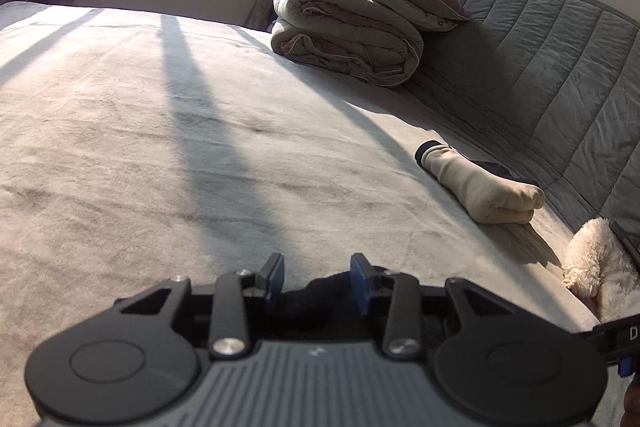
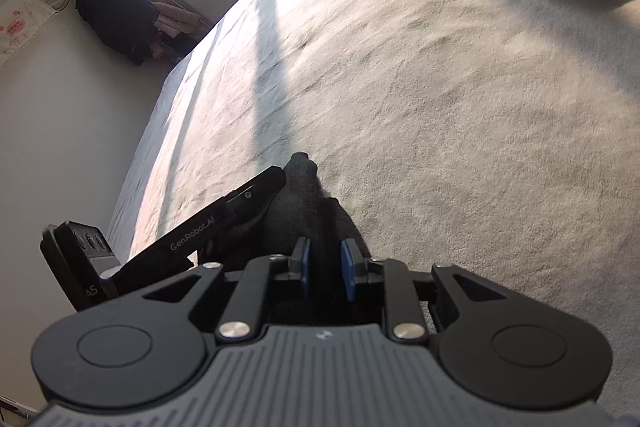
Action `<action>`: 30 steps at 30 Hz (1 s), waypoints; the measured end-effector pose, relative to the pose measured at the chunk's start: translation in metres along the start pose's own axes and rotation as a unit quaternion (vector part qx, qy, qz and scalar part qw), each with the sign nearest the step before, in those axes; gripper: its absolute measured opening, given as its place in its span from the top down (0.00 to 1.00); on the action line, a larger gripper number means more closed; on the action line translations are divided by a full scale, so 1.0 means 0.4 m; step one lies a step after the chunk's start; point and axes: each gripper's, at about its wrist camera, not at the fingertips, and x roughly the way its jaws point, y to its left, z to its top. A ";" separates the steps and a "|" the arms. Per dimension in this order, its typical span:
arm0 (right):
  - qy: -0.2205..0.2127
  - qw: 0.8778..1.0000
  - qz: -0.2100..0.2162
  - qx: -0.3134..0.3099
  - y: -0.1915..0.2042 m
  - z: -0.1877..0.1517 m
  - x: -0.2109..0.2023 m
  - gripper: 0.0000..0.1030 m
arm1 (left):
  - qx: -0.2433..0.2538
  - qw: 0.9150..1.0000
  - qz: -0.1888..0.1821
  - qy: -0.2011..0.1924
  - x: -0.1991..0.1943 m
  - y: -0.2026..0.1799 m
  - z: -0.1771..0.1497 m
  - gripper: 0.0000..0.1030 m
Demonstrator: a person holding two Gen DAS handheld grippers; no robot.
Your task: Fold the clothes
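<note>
We saw the bed (image 1: 160, 147) spread wide and sunlit, with a rolled duvet (image 1: 348, 39) at its far headboard corner and a beige folded garment (image 1: 480, 187) lying along the headboard edge. At the near edge lay a small dark garment (image 2: 304, 203), soft and light, we judged, likely to sag and best taken by a hem or corner. The left gripper (image 1: 318, 281) had its fingers parted around dark cloth, and the right gripper (image 2: 324, 269) likewise straddled it, without clearly pinching.
</note>
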 end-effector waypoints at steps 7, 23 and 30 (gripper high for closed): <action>-0.084 0.990 -0.054 -0.098 0.055 0.009 -0.021 0.54 | -0.034 0.999 0.003 -0.026 -0.137 0.029 -0.018 0.56; -0.066 0.981 -0.098 -0.151 0.083 0.038 0.149 0.58 | 0.018 0.996 -0.070 0.057 -0.199 0.017 -0.188 0.58; -0.070 0.976 -0.153 -0.141 0.056 0.033 0.166 1.00 | -0.010 0.992 -0.099 0.081 -0.201 0.050 -0.146 0.57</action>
